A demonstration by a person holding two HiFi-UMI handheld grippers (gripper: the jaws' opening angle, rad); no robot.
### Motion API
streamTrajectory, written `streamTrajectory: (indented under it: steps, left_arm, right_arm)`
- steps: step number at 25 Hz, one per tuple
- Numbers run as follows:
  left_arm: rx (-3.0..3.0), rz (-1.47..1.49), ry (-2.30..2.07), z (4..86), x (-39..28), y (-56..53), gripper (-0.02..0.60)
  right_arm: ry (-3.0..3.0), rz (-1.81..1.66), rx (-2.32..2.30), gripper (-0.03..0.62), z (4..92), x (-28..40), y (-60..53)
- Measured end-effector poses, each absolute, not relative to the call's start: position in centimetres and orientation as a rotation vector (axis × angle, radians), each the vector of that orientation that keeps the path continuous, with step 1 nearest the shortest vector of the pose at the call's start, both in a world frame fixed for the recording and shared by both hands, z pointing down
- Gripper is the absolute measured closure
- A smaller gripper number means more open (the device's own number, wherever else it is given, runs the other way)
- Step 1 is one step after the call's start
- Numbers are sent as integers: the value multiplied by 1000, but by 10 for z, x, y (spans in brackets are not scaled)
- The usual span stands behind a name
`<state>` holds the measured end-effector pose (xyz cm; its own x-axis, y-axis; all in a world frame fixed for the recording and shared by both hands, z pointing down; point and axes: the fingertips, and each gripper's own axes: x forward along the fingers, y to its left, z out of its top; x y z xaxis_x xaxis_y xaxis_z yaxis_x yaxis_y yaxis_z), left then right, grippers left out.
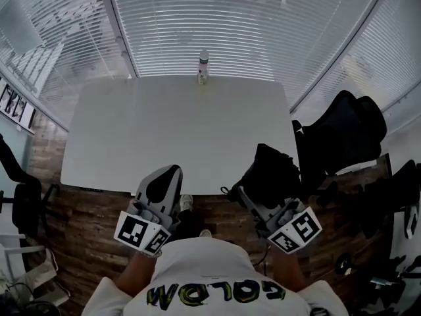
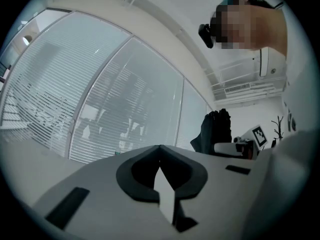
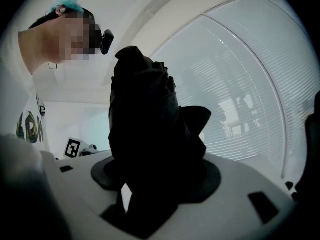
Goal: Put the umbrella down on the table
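The left tongs (image 1: 170, 176) have their jaws closed tip to tip, with nothing between them. Ahead of both tongs lies the white table (image 1: 131, 137), with a bottle (image 1: 203, 66) at its far edge. The right tongs (image 1: 250, 195) grip the folded black umbrella (image 1: 273, 170), which sticks out beyond the jaws, close to the table's near corner.

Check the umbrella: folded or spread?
Folded: the umbrella shows as a bunched black bundle, canopy collapsed, clamped between the jaws of the right gripper.
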<state>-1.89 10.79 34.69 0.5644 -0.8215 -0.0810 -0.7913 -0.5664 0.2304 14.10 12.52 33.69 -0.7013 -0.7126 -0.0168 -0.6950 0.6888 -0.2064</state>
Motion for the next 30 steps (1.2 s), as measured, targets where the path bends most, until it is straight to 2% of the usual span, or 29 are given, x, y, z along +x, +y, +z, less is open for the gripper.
streamTrajectory:
  steps: [18,30]
  left_arm:
    - [2642,-267,-1297,341,-92,-74,571]
    - [2647,-247,-1234,352,-110,-105,571]
  right_arm:
    - [2793,-274,-1213,326,328,60,-52]
    - [2792,-294,-1262,326,338,37,-80]
